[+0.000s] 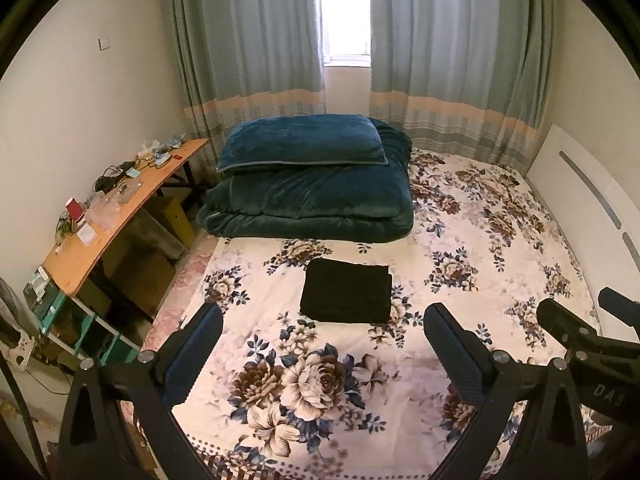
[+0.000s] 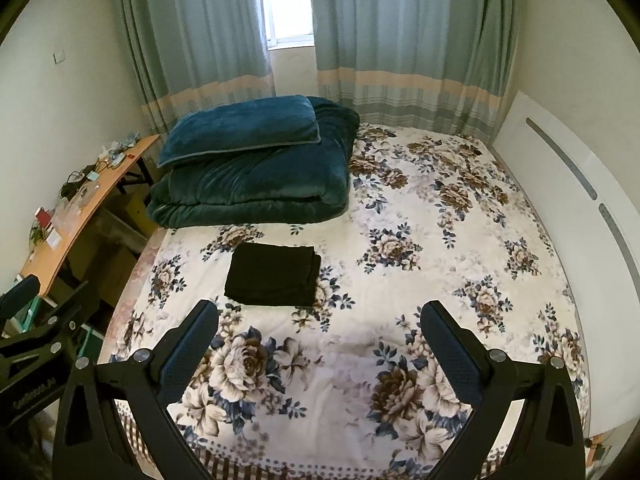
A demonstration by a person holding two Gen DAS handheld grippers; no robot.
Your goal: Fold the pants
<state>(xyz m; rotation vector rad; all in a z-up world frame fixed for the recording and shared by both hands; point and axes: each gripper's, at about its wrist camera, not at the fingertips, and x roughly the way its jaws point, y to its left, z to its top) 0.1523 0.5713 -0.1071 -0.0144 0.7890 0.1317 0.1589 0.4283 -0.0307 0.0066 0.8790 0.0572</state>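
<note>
Black pants (image 1: pixel 346 292) lie folded into a compact rectangle on the floral bedsheet (image 1: pixel 460 248), near the bed's left side. In the right wrist view the same folded pants (image 2: pixel 274 276) sit left of centre. My left gripper (image 1: pixel 322 312) hovers open above the near part of the bed, the pants just beyond its fingertips, nothing between its fingers. My right gripper (image 2: pixel 320 308) is also open and empty, held to the right of the pants and back from them. Each gripper shows at the edge of the other's view.
A folded dark teal quilt (image 1: pixel 312 196) with a pillow (image 1: pixel 304 144) on top lies at the bed's far left. A cluttered wooden side table (image 1: pixel 116 216) stands left of the bed. A white headboard (image 1: pixel 592 200) lines the right side, and curtains (image 1: pixel 440 60) hang behind.
</note>
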